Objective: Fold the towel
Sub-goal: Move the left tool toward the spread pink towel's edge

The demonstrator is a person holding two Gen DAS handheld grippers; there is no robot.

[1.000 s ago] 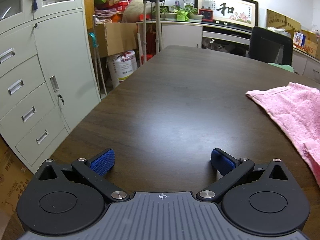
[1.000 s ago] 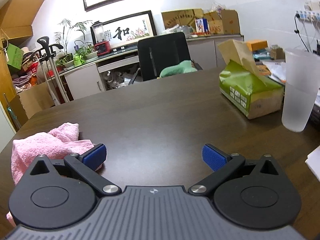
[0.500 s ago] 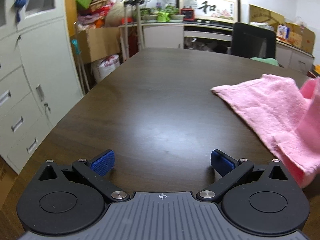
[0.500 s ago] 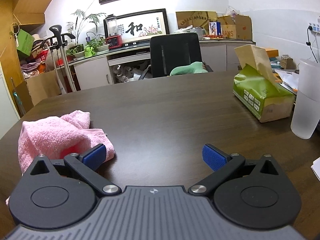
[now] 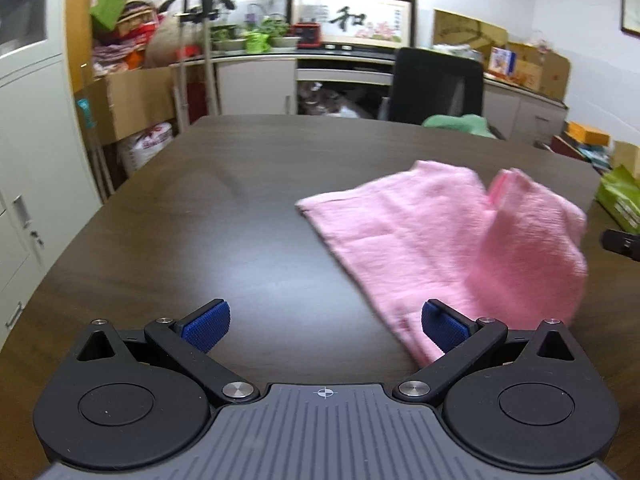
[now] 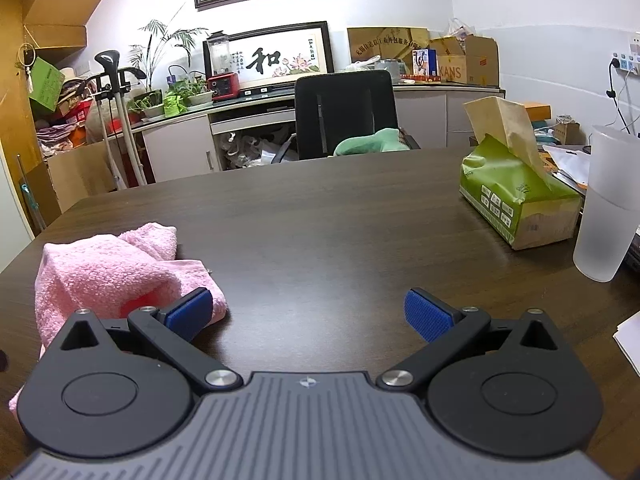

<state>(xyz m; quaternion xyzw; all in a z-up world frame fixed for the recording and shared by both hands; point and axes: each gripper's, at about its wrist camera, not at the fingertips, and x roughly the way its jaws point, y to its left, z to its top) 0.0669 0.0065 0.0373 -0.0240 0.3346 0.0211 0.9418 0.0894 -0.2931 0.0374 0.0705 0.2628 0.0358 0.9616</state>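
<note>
Your folding has barely begun: the pink towel [image 5: 404, 236] lies rumpled on the tabletop [image 5: 224, 240] at the frame's right, while both left gripper [image 5: 325, 324] and right gripper [image 6: 308, 316] jaws gape wide, holding nothing.

Dark table [image 6: 320, 220] — towel [image 5: 420, 236], tissue pack [image 6: 516, 204], cup [image 6: 608, 208].

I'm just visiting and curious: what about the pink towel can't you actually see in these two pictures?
- Left wrist view: the towel is motion-blurred, so its folds and edges are unclear; its near corner is hidden behind the left gripper.
- Right wrist view: the towel's lower part is hidden behind the right gripper, and the bunched top covers the layers beneath.
</note>
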